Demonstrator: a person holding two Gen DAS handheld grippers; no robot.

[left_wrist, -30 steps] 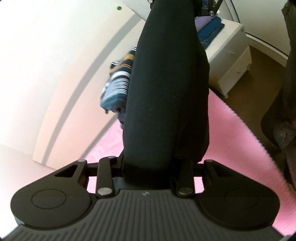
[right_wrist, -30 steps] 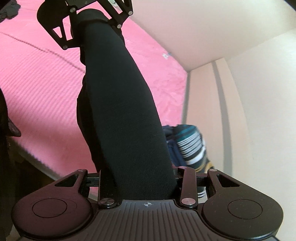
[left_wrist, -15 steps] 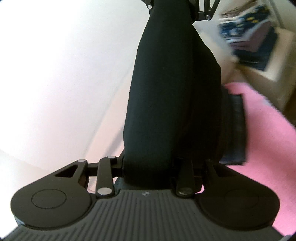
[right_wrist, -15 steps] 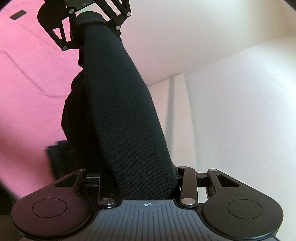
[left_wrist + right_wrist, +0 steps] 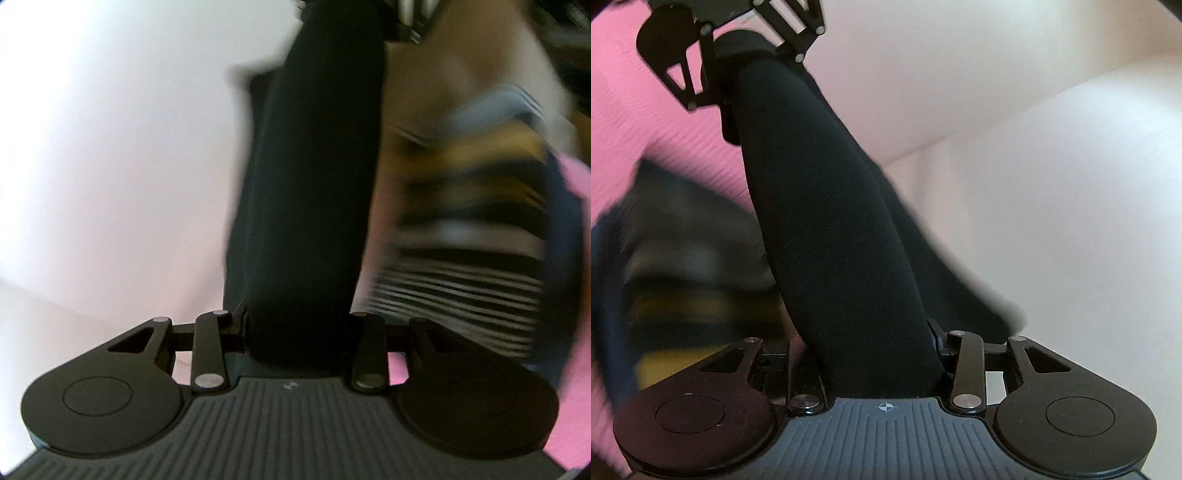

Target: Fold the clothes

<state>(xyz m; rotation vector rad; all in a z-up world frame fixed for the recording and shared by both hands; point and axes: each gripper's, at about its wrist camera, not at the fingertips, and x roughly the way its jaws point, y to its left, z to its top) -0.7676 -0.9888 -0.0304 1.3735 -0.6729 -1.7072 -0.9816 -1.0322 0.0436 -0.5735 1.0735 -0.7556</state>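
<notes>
Black garment (image 5: pixel 310 206) stretched taut in mid-air between both grippers, jaws of left gripper (image 5: pixel 295 343) and right gripper (image 5: pixel 879 369) each clamped on an end, over striped clothes (image 5: pixel 469 236). Risk: uneven pull slips one end; it drops, crooked fold.

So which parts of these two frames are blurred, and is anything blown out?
Left wrist view: striped clothes smeared by motion; black garment and left gripper fairly sharp; wall at left washed out. Right wrist view: clothes at lower left blurred, pink bed cover softer, right gripper crisp, pale wall overexposed.
</notes>
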